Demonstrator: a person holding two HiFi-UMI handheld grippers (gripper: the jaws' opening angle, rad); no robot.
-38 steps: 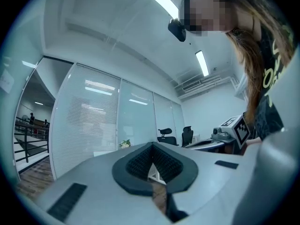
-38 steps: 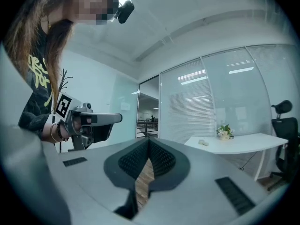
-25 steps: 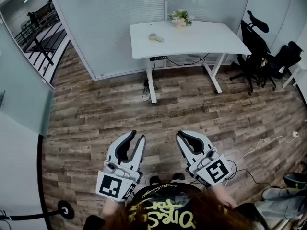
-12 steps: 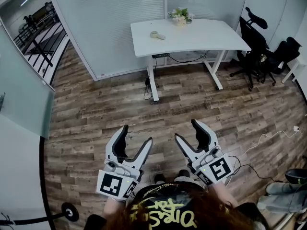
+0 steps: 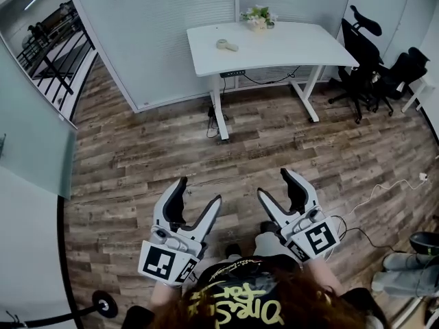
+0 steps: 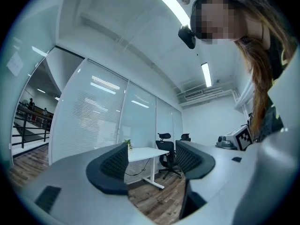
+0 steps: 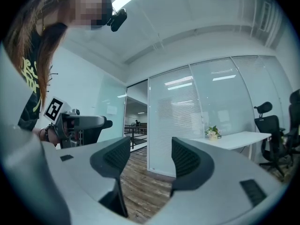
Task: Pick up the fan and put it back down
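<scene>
The one container in sight is a small flower pot [image 5: 258, 19] at the far edge of the white desk [image 5: 288, 46], upper centre of the head view. It holds a bunch of pale flowers and green leaves. Just left of it on the desktop, nearer the desk's left end, lies a small pale round thing that seems to be the fan [image 5: 226, 44]. It is too small to make out in detail. It sits well apart from both tongs, with bare wooden floor [image 5: 137, 156] between.

At lower left of centre, the left gripper [image 5: 199, 192] has its jaws spread wide. Its own view shows nothing between the dark ribbed pads [image 6: 115, 165], only the floor, the desk and black office chairs [image 5: 363, 53] beyond. It holds and touches nothing.

At lower right of centre, the right gripper [image 5: 272, 182] also has its jaws apart, a little less widely. Its own view shows an empty gap between the pads, with a glass partition and the desk's pot behind. It grips nothing either. Both tongs hover over the floor in front of the person, side by side and not touching each other.

The marker cubes [image 5: 164, 262] carry black-and-white square patterns, no words. The person's black shirt bears yellow lettering [image 5: 236, 307] at the bottom edge, seen upside down and not legible. At far right a thin white cable [image 5: 384, 192] trails across the floor.
</scene>
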